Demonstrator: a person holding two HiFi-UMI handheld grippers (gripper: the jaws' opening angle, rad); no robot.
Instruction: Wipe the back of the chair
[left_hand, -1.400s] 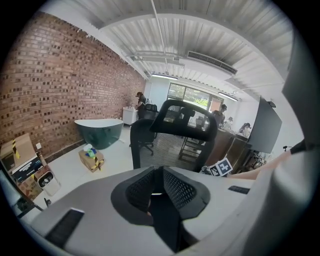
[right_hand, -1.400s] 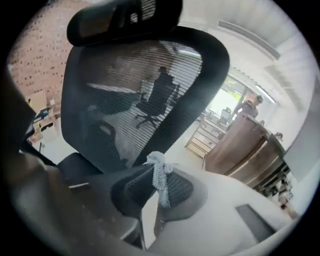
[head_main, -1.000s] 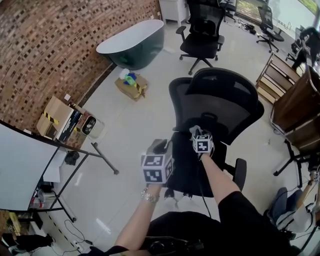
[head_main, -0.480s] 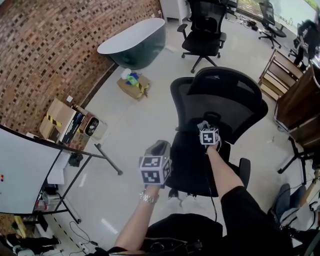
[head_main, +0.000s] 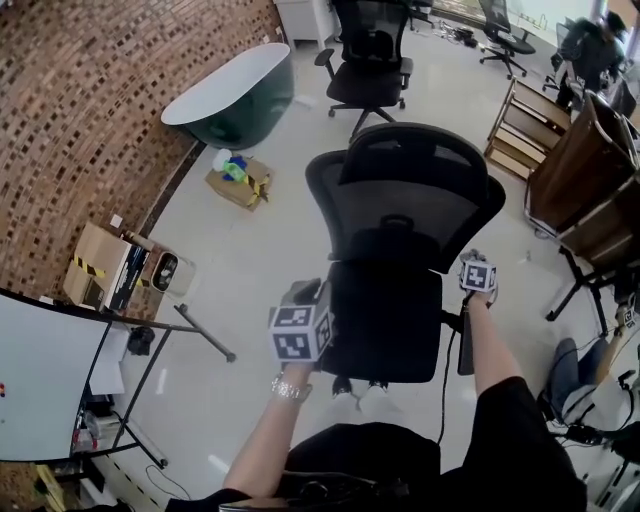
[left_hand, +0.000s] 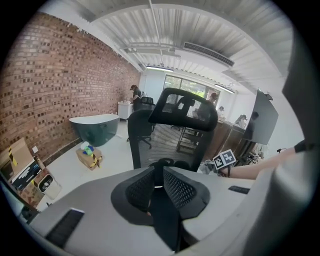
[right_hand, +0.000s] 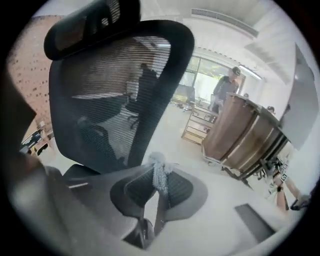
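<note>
Item: chair back (head_main: 405, 190), black mesh, mid-floor, in front of the person | Right gripper (head_main: 476, 265): clamped on pale grey cloth (right_hand: 159, 172), just off the back's right edge, contact not seen | Left gripper (left_hand: 159, 172): jaws together, empty, left of seat (head_main: 385, 325) | Progress: judged under way; mesh shows no wiped trace, share done unreadable.

All three share the chair (head_main: 400, 190): head view steeply down, left gripper view level, right gripper view close, tilted up.
</note>
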